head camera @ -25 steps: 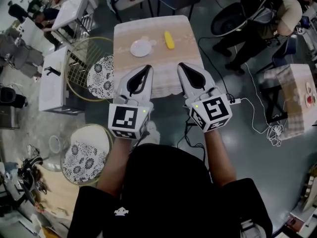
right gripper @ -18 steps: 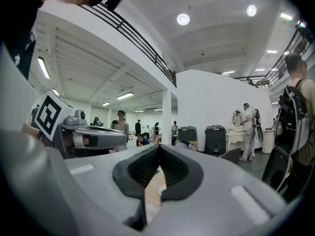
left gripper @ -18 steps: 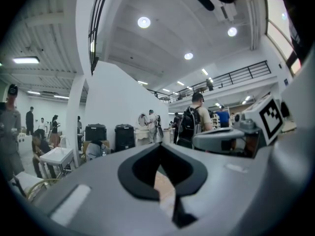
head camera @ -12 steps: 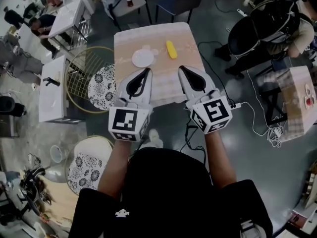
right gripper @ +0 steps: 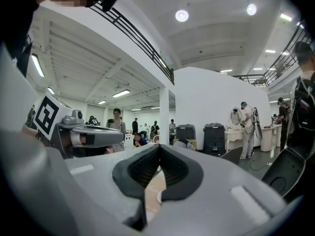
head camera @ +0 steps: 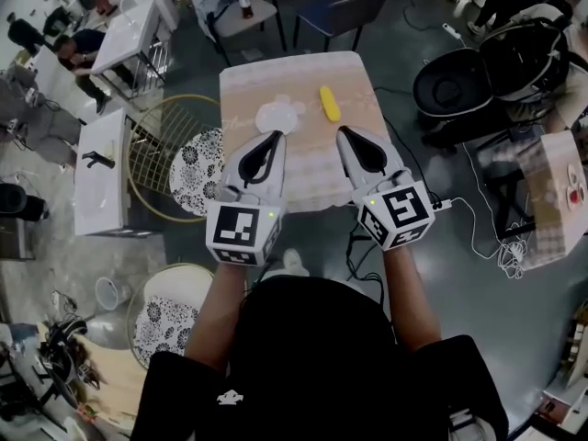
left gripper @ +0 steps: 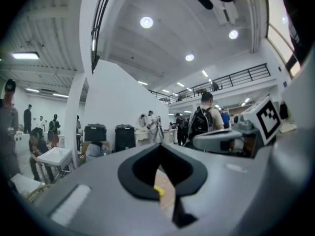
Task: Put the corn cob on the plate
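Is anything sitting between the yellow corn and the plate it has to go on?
Nothing visible does. The corn cob lies just right of the plate on the table, with only bare tabletop between them.

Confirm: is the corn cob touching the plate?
Apart. The head view shows the corn cob lying on the table to the right of the plate, with a strip of bare table between them.
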A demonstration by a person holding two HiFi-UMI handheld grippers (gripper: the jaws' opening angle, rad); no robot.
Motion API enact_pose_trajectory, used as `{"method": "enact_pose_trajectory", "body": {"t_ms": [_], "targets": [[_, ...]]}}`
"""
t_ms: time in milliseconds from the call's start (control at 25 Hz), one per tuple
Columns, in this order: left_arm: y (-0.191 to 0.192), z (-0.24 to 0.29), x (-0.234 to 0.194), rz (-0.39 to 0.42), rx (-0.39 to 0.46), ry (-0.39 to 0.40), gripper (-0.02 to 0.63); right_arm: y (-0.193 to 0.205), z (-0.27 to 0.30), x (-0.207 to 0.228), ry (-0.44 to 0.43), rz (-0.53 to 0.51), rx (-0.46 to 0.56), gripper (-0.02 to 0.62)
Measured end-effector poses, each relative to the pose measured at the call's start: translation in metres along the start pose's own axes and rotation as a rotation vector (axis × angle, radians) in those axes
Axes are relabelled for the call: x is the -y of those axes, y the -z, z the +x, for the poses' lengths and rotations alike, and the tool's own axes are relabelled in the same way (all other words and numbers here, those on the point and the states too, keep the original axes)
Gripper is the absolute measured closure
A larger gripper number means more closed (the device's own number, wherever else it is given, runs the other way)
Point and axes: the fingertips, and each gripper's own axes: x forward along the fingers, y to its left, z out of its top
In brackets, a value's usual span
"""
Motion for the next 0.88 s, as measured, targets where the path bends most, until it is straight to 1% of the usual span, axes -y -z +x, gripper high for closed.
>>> {"method": "enact_pose_trajectory", "body": {"t_ms": [400,880], "targets": [[0.006,0.011,-0.041,-0.026,0.009,0.004,0.597,-0.001,0.034,0.002,0.034,-0.003,-0.004,0.593],[0.015,0.019,-0.051,-0.061,-0.001,0.016,0.597,0.003,0.038,0.015,0.078,0.001,-0.020,0.592]]}}
